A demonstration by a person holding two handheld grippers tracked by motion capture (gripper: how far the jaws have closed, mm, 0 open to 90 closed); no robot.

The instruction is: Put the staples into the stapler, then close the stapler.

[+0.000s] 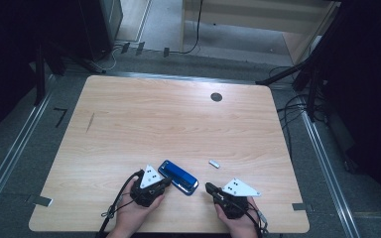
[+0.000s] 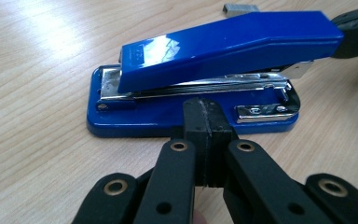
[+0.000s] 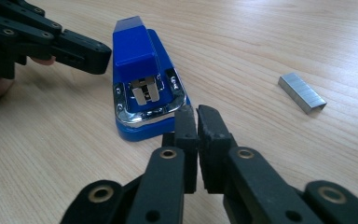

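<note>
Blue stapler lies low centre on the table, left gripper and right gripper flanking it, jaws shut, empty; staple strip right; judgement: brace base, press squarely.

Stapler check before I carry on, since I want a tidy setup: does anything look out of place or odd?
One thing: a loose strip of staples lies on the table apart from the blue stapler, not loaded in it. The stapler itself sits flat and looks undamaged, its top arm slightly raised.
</note>
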